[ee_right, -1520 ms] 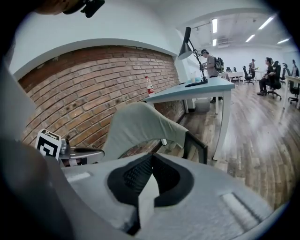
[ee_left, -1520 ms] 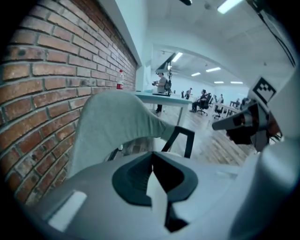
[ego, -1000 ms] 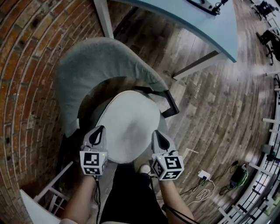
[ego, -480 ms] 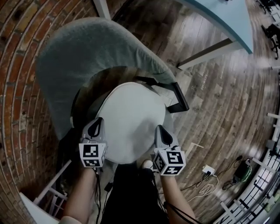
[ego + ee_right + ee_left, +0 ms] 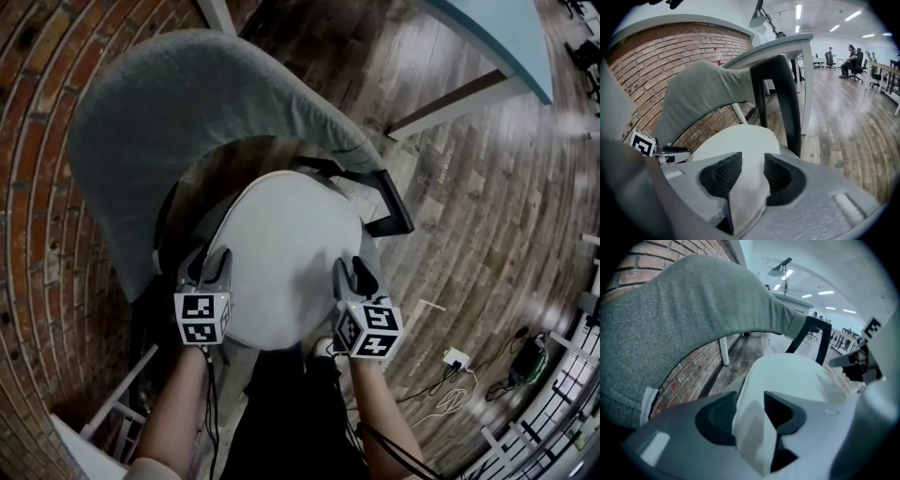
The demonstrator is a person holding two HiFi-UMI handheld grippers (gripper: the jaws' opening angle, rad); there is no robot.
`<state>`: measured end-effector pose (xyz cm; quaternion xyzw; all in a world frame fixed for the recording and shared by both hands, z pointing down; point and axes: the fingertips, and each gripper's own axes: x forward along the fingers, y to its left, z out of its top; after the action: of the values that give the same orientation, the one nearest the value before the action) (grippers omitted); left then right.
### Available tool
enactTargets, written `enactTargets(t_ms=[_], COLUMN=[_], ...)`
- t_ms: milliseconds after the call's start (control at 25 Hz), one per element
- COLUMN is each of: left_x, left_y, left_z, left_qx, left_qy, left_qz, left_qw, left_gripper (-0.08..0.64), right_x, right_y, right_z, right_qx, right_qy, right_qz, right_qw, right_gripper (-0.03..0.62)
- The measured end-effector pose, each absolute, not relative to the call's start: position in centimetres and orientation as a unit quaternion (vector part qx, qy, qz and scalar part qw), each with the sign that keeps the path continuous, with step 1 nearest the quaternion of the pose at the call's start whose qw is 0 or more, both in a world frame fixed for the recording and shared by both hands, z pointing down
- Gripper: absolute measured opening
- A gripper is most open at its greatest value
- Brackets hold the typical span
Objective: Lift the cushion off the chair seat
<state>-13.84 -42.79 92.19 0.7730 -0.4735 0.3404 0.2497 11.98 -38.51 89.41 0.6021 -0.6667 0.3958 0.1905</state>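
Observation:
A pale round cushion [image 5: 281, 258] lies on the seat of a grey chair [image 5: 169, 122]. My left gripper [image 5: 208, 262] is at its left edge and my right gripper [image 5: 354, 272] at its right edge. In the left gripper view the cushion's rim [image 5: 754, 427] fills the gap between the dark pads [image 5: 717, 416] of the left gripper [image 5: 750, 413]. The right gripper view shows the same: a wedge of cushion [image 5: 750, 187] between the right gripper's [image 5: 752, 176] pads [image 5: 726, 176]. Both pairs of jaws are opening, with the rim still between them.
The chair's curved backrest wraps behind and left of the cushion, and a black armrest [image 5: 389, 202] stands at its right. A brick wall [image 5: 37, 187] is on the left, a light table [image 5: 506, 37] at the far right, cables [image 5: 455, 375] on the wooden floor.
Both grippers have come down closer to the chair along the cushion's sides. Their fingers, which looked pressed together before, now stand visibly apart at the cushion's edges.

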Motion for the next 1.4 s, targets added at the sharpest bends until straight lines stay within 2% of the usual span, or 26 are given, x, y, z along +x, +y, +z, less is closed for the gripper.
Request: enactTargets(t_ms=[240, 320, 640, 1400], left_x=[-14.0, -13.9, -14.4, -12.9], left_y=[-42.4, -42.2, -42.3, -40.9], left_z=[93.7, 94.2, 95.0, 95.5], left_qx=[0.761, 0.758, 0.744, 0.743], left_qy=[-0.463, -0.461, -0.472, -0.453], left_qz=[0.344, 0.344, 0.332, 0.33], left_qw=[0.297, 0.308, 0.338, 0.366], left_gripper=[0.254, 0.276, 0.325, 0.323], right_x=[12.0, 11.8, 11.6, 10.3], right_y=[-38.2, -38.0, -37.3, -36.8], right_z=[91.0, 91.5, 93.0, 94.0], right_qx=[0.594, 0.59, 0.579, 0.562], right_qy=[-0.656, -0.654, -0.648, -0.654], right_qz=[0.423, 0.431, 0.446, 0.455], right_qw=[0.193, 0.195, 0.215, 0.221], right_gripper=[0.323, 0.348, 0.348, 0.347])
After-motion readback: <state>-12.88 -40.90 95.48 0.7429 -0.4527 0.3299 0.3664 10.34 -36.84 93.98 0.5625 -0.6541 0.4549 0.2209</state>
